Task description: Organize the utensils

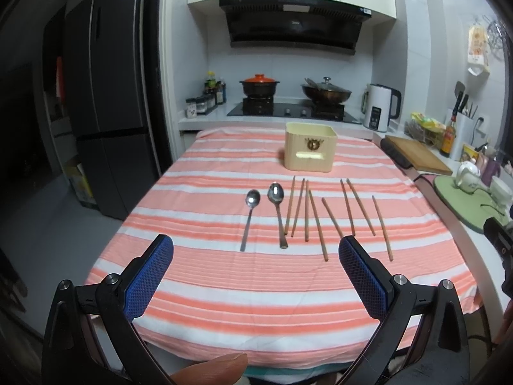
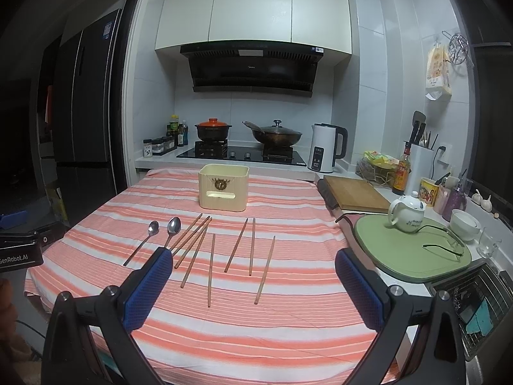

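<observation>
Two metal spoons and several wooden chopsticks lie side by side on the striped tablecloth. A cream utensil holder stands upright behind them. In the right wrist view the spoons, chopsticks and holder show too. My left gripper is open and empty, above the near table, short of the utensils. My right gripper is open and empty, above the near table, nearer the chopsticks.
A wooden cutting board, green mat with a white teapot and glasses sit on the counter right of the table. A stove with pots and a kettle stand behind. A fridge stands left.
</observation>
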### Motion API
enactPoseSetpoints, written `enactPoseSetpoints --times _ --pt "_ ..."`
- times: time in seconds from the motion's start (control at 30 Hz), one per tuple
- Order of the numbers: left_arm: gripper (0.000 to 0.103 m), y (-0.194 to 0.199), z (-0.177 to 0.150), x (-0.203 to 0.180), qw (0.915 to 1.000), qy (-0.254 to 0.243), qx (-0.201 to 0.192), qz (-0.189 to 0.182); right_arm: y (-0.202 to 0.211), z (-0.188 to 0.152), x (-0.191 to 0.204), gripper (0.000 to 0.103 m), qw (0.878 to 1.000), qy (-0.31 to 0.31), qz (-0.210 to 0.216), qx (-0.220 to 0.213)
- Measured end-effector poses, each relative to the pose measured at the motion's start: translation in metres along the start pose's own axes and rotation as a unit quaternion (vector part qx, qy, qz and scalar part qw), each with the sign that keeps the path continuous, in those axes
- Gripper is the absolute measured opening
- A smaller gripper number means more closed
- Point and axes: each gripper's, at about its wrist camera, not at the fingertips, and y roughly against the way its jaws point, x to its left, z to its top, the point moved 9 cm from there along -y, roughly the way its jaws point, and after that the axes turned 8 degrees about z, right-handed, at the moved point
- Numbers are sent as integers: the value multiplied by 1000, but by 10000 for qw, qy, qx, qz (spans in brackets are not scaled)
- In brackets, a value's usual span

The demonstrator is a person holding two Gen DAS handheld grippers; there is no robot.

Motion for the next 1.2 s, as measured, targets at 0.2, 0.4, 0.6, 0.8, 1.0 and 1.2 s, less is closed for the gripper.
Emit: enactPoseSetpoints --times 0.2,0.4,0.6,0.8,1.0,1.2 --pt "103 0 0 1 10000 -2 2 5 -2 -1 2 103 10000 10 16 30" --pt "103 -2 0 2 10000 29 25 8 -3 -1 4 103 10000 13 20 37" --pt "103 -7 -2 6 10000 53 78 0 -4 -1 4 103 10000 16 11 39" --pt "103 -9 -2 4 10000 25 61 -59 -5 -2 6 103 10000 18 20 58" --pt "103 -11 -6 -1 9998 -193 -2 -48 -10 -3 7 103 9999 11 32 100" --pt "103 -15 -9 1 9996 -253 -42 -82 -11 -3 6 103 9999 14 47 97"
